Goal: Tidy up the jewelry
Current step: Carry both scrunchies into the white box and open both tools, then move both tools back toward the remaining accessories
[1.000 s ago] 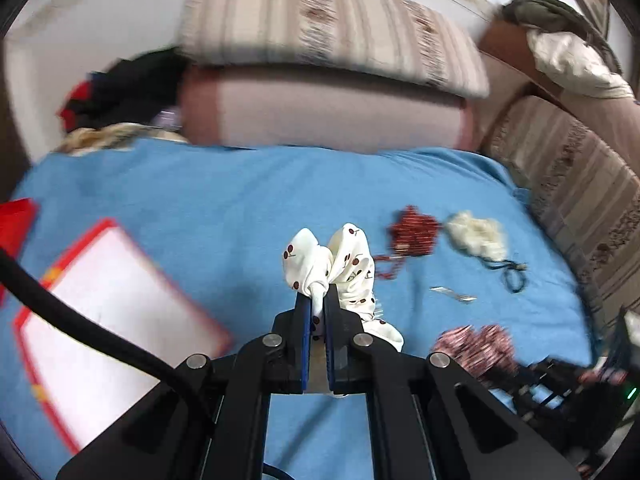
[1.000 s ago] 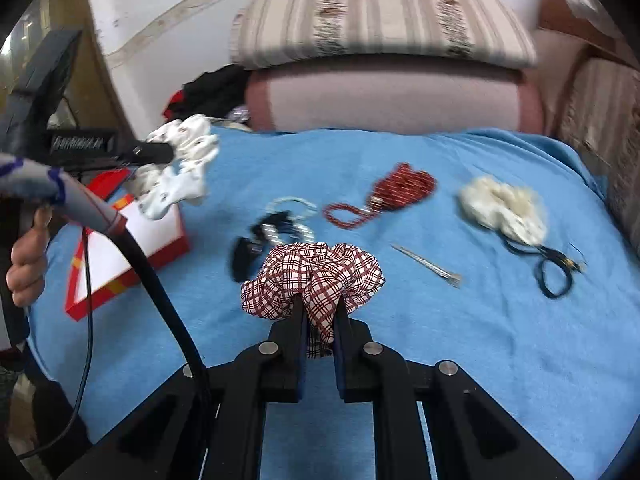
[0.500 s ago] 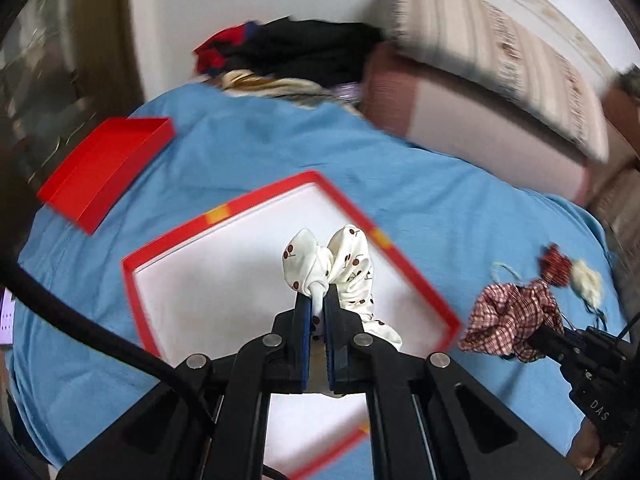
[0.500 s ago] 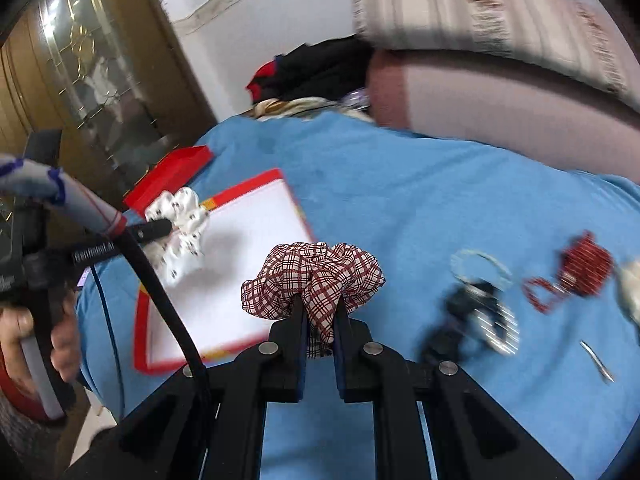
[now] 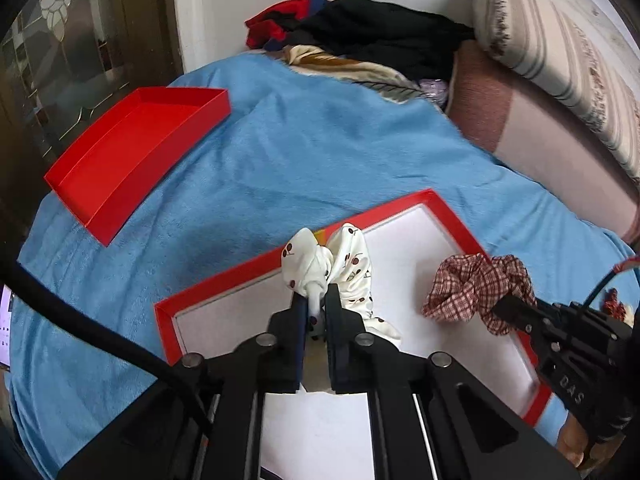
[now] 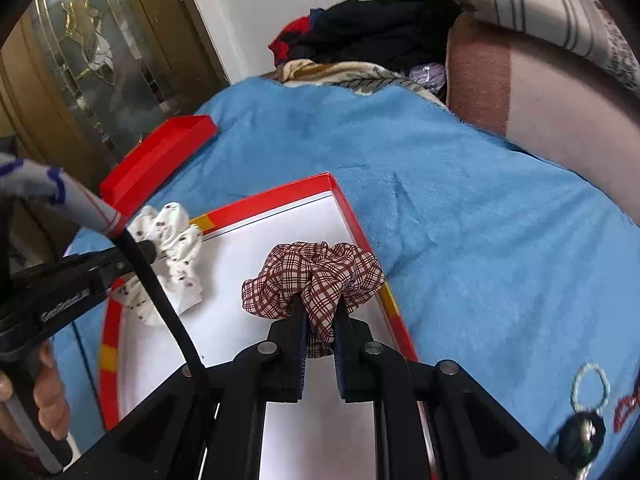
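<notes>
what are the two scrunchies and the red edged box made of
White spotted scrunchie: soft woven fabric, matte, gathered into folds. Plaid scrunchie: thin woven cloth, crinkled ruffles. Red-edged box: probably cardboard, thin straight walls, smooth white floor with a slight sheen.

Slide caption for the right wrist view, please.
Right gripper holds a plaid scrunchie over the red-rimmed box.

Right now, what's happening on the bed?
A person is sorting hair accessories with two handheld grippers. The left gripper is shut on a white cherry-print scrunchie, and the right gripper is shut on a red plaid scrunchie. Both hang over the white-lined red box on the blue blanket, neither released yet. The red lid lies apart, toward the door.
</notes>
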{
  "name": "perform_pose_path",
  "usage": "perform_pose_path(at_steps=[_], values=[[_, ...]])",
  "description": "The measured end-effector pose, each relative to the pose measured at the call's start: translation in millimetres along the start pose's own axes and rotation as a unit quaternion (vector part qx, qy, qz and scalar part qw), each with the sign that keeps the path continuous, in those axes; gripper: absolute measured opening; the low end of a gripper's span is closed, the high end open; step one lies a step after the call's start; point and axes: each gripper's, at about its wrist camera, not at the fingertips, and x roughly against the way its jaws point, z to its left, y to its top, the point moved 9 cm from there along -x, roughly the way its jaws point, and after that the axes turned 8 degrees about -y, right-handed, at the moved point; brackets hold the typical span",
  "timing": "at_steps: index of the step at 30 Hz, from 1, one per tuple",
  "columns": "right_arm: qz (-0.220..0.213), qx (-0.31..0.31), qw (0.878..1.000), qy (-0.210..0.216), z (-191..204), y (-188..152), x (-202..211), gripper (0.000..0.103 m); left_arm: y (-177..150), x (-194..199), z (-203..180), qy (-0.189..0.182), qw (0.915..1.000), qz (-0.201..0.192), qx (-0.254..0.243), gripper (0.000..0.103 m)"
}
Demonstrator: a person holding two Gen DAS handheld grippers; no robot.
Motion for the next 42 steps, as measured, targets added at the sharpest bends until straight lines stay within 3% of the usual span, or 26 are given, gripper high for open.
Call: perform_pose_path(at_steps=[3, 4, 6, 7, 10, 14, 16, 19, 24, 31, 35, 38, 42], values=[[0.001, 0.003, 1.0, -0.008, -2, 2, -4, 0.023, -2, -4, 7, 0.001, 1.0, -0.001, 0.008, 0.019], [0.002, 0.005, 1.0, -0.009, -2, 2, -2, 0.037, -2, -3, 7, 0.001, 1.0, -0.002, 0.009, 0.027], [-0.01, 0.005, 1.0, -0.008, -6, 0, 11, 0.053, -4, -1, 9, 0.005, 0.9999, -0.006, 0.009, 0.039], [-0.013, 0.006, 1.0, -0.007, -9, -3, 18, 0.055, -5, 1, 10, 0.006, 0.9999, -0.009, 0.009, 0.043], [-0.005, 0.007, 1.0, -0.029, -25, -22, 29, 0.056, -9, 9, 9, 0.001, 0.9998, -0.013, 0.016, 0.051], [0.052, 0.005, 0.995, -0.086, -53, -67, 18, 0.056, -21, 25, 9, 0.003, 0.9996, -0.019, 0.022, 0.051], [0.081, -0.005, 0.991, -0.104, -63, -85, 11, 0.04, -26, 34, 7, 0.004, 0.9994, -0.024, 0.023, 0.051], [0.106, -0.015, 0.987, -0.118, -65, -93, 17, 0.04, -33, 47, 2, 0.002, 0.9994, -0.028, 0.02, 0.051], [0.148, -0.007, 0.981, -0.126, -56, -111, 25, 0.04, -42, 68, -9, -0.005, 0.9993, -0.036, 0.009, 0.051], [0.186, -0.033, 0.978, -0.088, -38, -146, 44, 0.044, -49, 99, -30, -0.03, 0.9986, -0.044, 0.003, 0.051], [0.178, -0.029, 0.982, -0.057, -15, -164, 62, 0.047, -49, 117, -44, -0.034, 0.9981, -0.05, -0.008, 0.052], [0.136, -0.05, 0.989, -0.028, -16, -165, 81, 0.049, -51, 127, -60, -0.038, 0.9977, -0.052, -0.019, 0.055], [0.077, -0.068, 0.994, -0.022, -43, -172, 123, 0.05, -61, 136, -96, -0.059, 0.9961, -0.054, -0.039, 0.059]])
